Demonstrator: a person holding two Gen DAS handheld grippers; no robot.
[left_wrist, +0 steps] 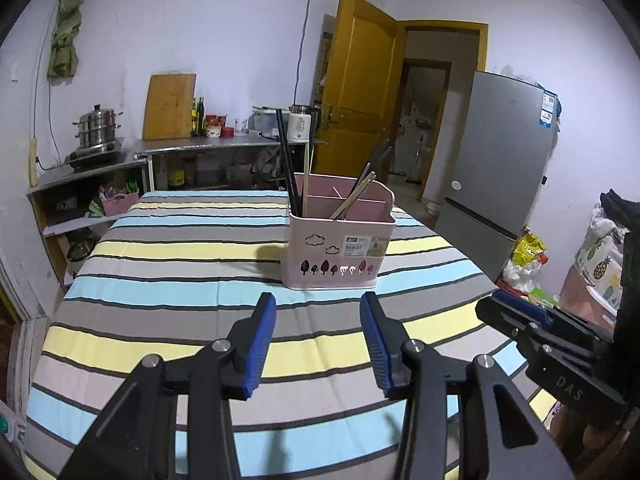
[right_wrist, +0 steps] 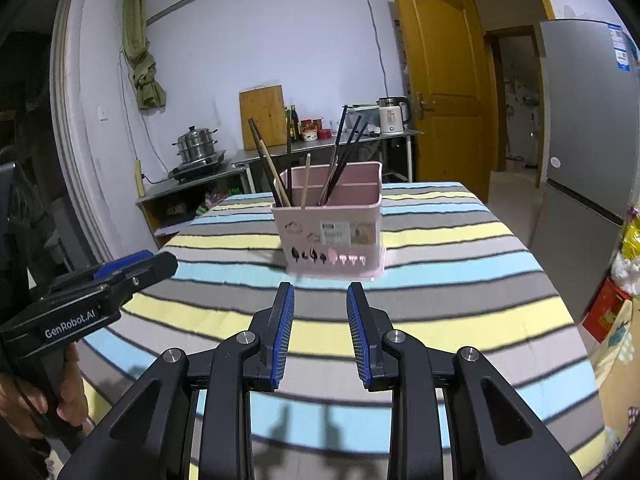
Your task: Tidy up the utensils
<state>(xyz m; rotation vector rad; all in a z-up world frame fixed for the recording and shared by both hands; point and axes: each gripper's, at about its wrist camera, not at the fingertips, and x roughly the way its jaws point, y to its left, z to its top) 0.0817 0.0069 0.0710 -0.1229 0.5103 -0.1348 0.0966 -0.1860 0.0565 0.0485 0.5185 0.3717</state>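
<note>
Left wrist view: left gripper (left_wrist: 318, 308) low centre of frame, blue pads apart, nothing between them, held above the striped tablecloth (left_wrist: 160, 280). Jaws moderately wide.

Right wrist view: right gripper (right_wrist: 320, 298) low centre, pads parted to a narrower gap, empty, over the same cloth. The left gripper's body shows at the left edge of this view, with a hand (right_wrist: 48, 404) around its handle at lower left. In the left wrist view the right gripper's body sits at the right edge.

Pink utensil basket (left_wrist: 338, 240) stands upright on the cloth, just above centre in both views, well ahead of both sets of fingertips and not touched. It has cloud and tree cut-outs and a label on its near wall; inner dividers are visible. Chopsticks (left_wrist: 286, 160) stand tilted in it: dark ones and pale wooden ones, spread over more than one compartment; which stick is in which compartment cannot be told exactly.

Background, upper half: wooden cutting board (left_wrist: 170, 106) leaning on the wall, steel steamer pot (left_wrist: 98, 124) on a burner, white kettle (left_wrist: 300, 124), yellow door (left_wrist: 360, 100) open, grey fridge (left_wrist: 500, 148) at right.
</note>
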